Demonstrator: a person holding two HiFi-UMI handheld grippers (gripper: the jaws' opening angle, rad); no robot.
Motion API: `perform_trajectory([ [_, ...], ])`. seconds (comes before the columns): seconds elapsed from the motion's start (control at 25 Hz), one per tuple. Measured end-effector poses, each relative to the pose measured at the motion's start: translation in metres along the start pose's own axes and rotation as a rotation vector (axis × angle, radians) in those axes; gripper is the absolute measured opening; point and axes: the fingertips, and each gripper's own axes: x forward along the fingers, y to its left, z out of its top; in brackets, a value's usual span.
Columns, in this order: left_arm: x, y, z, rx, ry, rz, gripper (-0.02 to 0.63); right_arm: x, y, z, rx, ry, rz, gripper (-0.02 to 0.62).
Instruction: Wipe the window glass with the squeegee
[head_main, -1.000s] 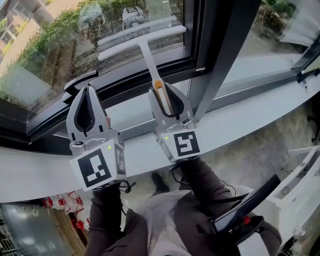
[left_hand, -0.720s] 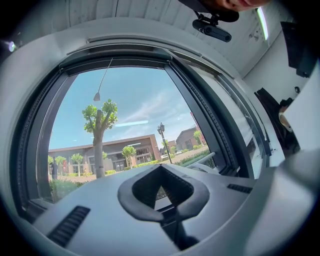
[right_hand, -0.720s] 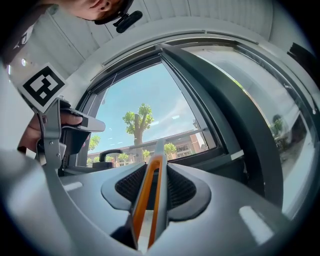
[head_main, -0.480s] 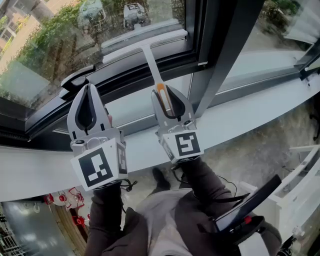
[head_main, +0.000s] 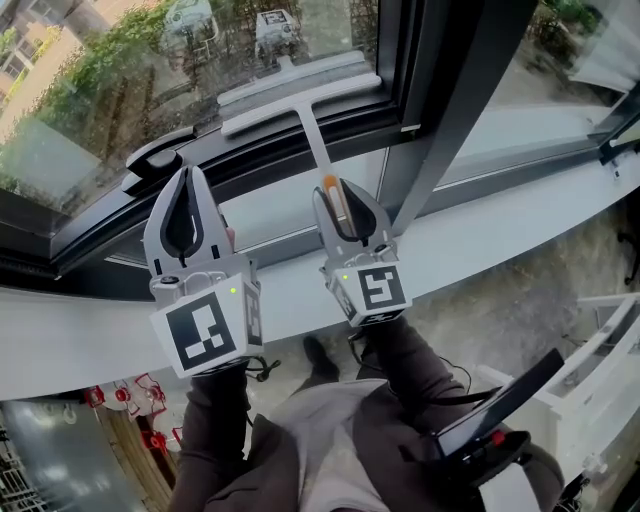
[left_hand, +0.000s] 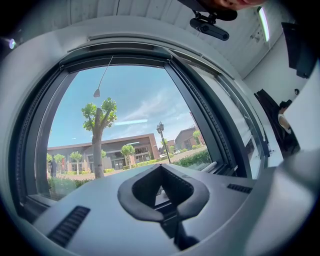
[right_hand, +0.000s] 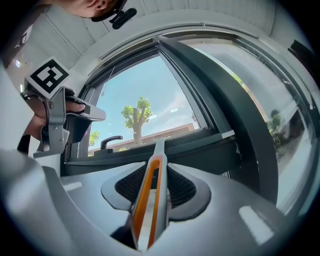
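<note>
Head view: the right gripper (head_main: 340, 192) pinches a white squeegee (head_main: 311, 125), its blade at the foot of the window glass (head_main: 100, 95); left gripper view: the left gripper (left_hand: 161, 170), jaws pressed together, empty; right gripper view: jaws clamped on the orange-striped handle (right_hand: 150, 192)

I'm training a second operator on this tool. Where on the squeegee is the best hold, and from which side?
Take the squeegee by the orange-striped end of its straight handle, coming from below in line with it, as the right gripper does. The blade sits crosswise at the far end, so this probably leaves it free.
</note>
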Motion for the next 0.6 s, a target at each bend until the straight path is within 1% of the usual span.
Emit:
perform_trajectory([
  [0.2, -0.001, 0.002, -0.001, -0.003, -0.007, -0.002, 0.000, -0.001, -0.002, -0.002, 0.027, 0.007, 0.012, 0.127],
  [0.32, -0.003, 0.007, -0.002, -0.035, -0.014, 0.018, 0.000, -0.005, -0.003, 0.001, 0.029, 0.002, 0.017, 0.127],
  [0.48, -0.006, 0.022, 0.006, -0.067, -0.020, 0.046, 0.000, -0.012, 0.006, 0.017, 0.013, -0.042, 0.024, 0.127],
  [0.6, -0.010, 0.032, 0.010, -0.073, -0.046, 0.040, 0.000, -0.014, 0.016, 0.035, -0.009, -0.070, 0.017, 0.127],
])
